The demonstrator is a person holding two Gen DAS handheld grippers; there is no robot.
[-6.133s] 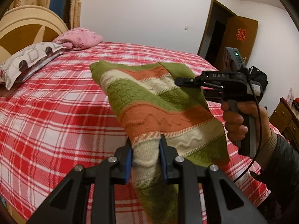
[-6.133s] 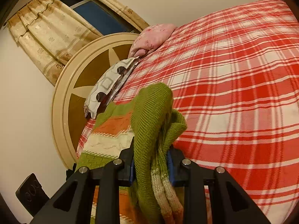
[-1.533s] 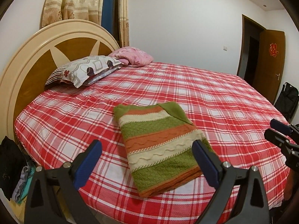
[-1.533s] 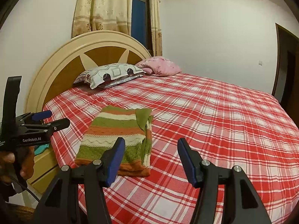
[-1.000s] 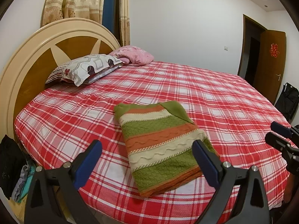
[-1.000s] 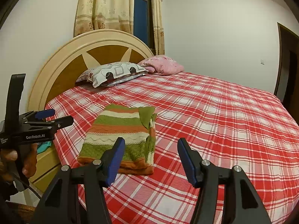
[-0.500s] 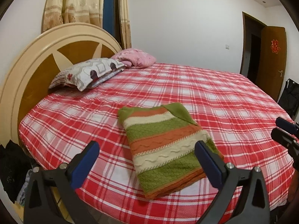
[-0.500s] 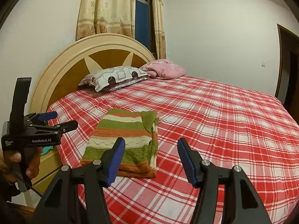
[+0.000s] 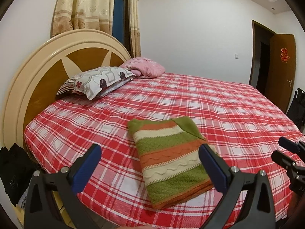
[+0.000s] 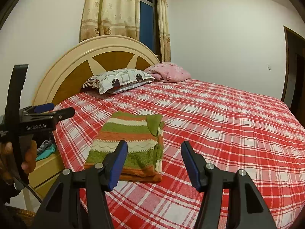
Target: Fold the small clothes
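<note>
Lying folded into a neat rectangle on the red plaid bedsheet (image 9: 219,103), near the bed's front edge: striped knit sweater (image 9: 171,158) in green, orange and cream bands, green collar flap turned over one corner. Hovering above and short of it, touching nothing: left gripper (image 9: 150,154), jaws spread wide and released. Likewise raised clear of the fabric, just to the garment's right: right gripper (image 10: 154,152), jaws parted, empty. Farther back by the round headboard (image 10: 80,64): patterned pillow (image 9: 99,80) and pink pillow (image 9: 144,68).
</note>
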